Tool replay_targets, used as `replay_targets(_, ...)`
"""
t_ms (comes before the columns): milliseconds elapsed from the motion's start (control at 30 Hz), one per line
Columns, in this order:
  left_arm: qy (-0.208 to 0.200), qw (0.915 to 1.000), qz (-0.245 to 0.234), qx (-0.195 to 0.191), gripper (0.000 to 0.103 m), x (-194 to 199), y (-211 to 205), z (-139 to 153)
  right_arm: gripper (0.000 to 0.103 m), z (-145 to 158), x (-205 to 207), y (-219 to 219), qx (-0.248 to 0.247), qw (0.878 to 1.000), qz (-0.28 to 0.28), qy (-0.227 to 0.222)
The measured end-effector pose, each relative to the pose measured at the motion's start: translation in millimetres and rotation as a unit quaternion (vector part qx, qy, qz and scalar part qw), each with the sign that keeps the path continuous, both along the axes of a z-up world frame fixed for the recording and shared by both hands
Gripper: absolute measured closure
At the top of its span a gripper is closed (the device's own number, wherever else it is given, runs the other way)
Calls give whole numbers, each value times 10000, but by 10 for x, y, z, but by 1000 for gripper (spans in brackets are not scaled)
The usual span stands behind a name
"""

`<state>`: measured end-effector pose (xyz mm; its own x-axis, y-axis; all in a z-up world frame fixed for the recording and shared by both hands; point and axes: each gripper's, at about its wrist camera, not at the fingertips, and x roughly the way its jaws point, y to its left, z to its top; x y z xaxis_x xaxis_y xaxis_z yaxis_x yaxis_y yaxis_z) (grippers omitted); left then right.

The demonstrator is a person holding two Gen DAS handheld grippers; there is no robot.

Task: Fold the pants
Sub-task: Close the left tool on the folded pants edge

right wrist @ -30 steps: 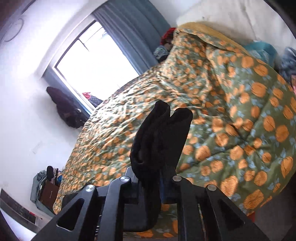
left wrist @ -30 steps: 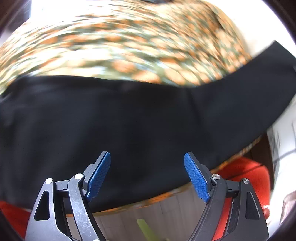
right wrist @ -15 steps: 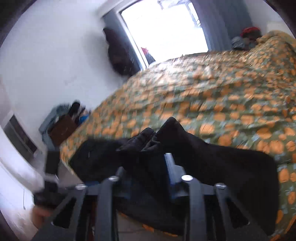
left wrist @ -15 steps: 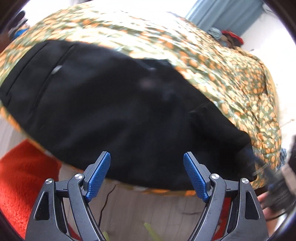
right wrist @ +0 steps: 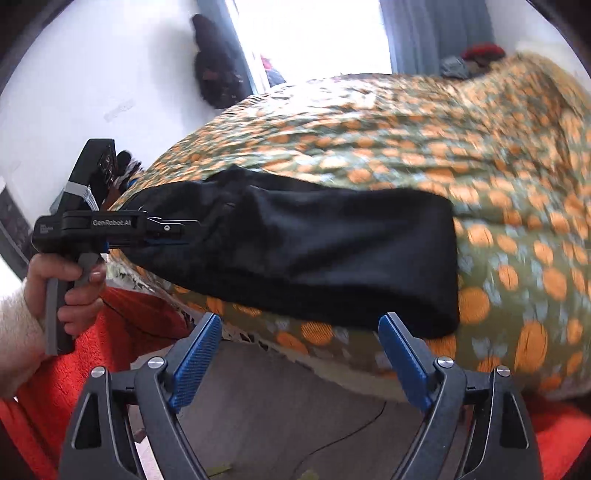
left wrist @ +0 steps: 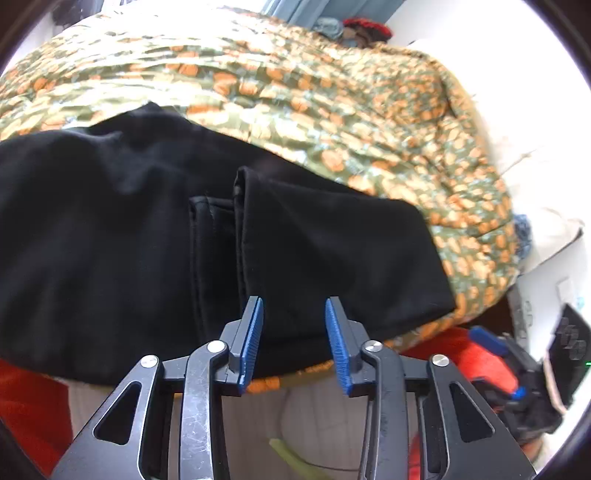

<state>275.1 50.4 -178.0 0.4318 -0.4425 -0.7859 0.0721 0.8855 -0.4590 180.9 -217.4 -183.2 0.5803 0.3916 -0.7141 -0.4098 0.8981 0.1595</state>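
At the near edge of the bed, the black pants [left wrist: 155, 236] lie folded over on the green bedspread with orange circles [left wrist: 332, 96], reaching right to the hem that hangs toward the floor. Farthest left in the right wrist view, the person's left hand [right wrist: 62, 284] grips the handle of the left gripper [right wrist: 173, 232], whose tip meets the left end of the pants; from this side I cannot tell whether it touches or pinches cloth. The left wrist view settles its state: the two blue pads [left wrist: 253, 339] stand apart with a narrow gap between them, nothing clamped, just in front of the pants' near edge where a folded seam [left wrist: 240, 236] runs toward the camera. An orange-red rug [right wrist: 122, 332] lies on the floor under that hand. Moving right, the pants [right wrist: 314, 258] stretch as one dark band across the bedspread [right wrist: 498, 184], their right end a rounded fold close to the hem. Below them, the right gripper [right wrist: 299, 358] hangs off the bed edge with its blue pads [right wrist: 402, 362] spread wide, holding nothing and apart from the cloth. A thin dark cable [right wrist: 351, 435] trails over the pale floor beneath. Behind the bed, a bright window [right wrist: 314, 37] and grey-blue curtain [right wrist: 436, 33] stand against the white wall.
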Motion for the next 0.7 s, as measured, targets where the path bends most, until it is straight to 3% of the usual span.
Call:
replay_targets(133,134,9998,46,144,72,93,-39,-115,16,93,62,-65,211,9995,-100,-222)
replay_targets(233,245,9988,152,388,73,62,-63,-108,17,6,161,-5,274,9996,-85,-52)
replay_targets(300,179,9980,436,417,61,-19,-6,-27,17,6,175,5,398,9992,-83,-6)
replay_targets(333,107,9975,529,450,45,-64,1,3,16,20,172,1,444,9990,-76,-32)
replay_targets(367,-10,9967,621,513,38,-96,28,27,16,30,174,-5,462,9989,-66,-56)
replay_targets(433,-23,9964,598,595,38,-96,42,11,17,23,170,2,486,9988,-49,-37)
replay_targets(567,210,9979,430,431,58,-31,5,-98,17,-46,210,2,546,9984,-56,121)
replay_targets(700,217,9978,352,527,59,-22,-57,-136,16,-81,240,-8,577,9981,-110,190)
